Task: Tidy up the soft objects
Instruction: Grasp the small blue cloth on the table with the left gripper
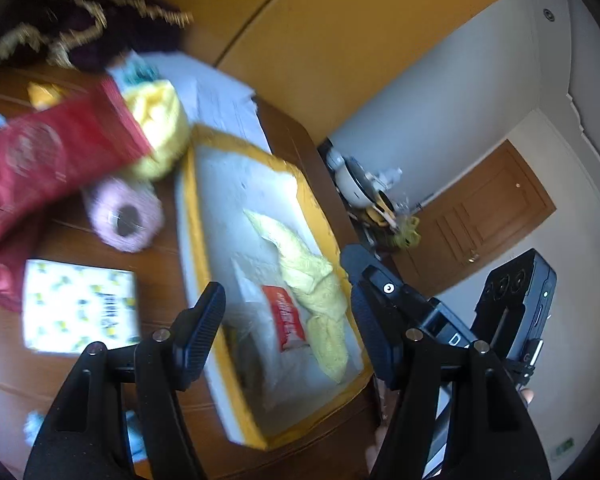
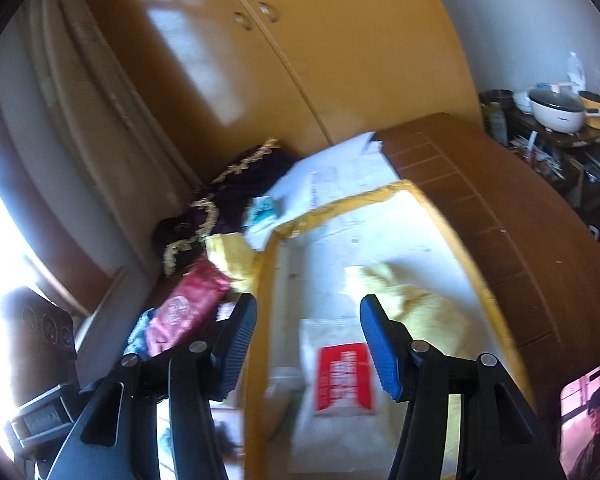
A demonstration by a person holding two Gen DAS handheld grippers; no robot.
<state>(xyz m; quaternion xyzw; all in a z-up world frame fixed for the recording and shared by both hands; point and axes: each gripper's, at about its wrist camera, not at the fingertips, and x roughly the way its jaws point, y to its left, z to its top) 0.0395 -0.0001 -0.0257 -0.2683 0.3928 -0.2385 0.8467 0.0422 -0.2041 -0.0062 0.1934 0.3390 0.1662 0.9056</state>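
Observation:
A white box with a yellow-taped rim (image 1: 189,216) (image 2: 496,312) lies on the brown wooden table (image 1: 100,236). Inside it rest a pale yellow cloth (image 1: 312,280) (image 2: 424,308) and a clear plastic bag with a red label (image 1: 286,316) (image 2: 342,376). My left gripper (image 1: 286,328) hovers open over the box's near end, empty. My right gripper (image 2: 310,346) is open too, above the bag, holding nothing. Left of the box lie a pink yarn roll (image 1: 122,216), a yellow fluffy bundle (image 1: 160,128) (image 2: 236,256) and a red pouch (image 1: 52,156) (image 2: 188,312).
A lemon-print tissue pack (image 1: 78,306) sits near the table's front. Dark purple cloth with gold trim (image 1: 100,20) (image 2: 236,184) and white papers (image 1: 220,96) (image 2: 340,172) lie at the back. An orange wardrobe (image 2: 300,60) stands behind. A side shelf holds cookware (image 2: 556,112).

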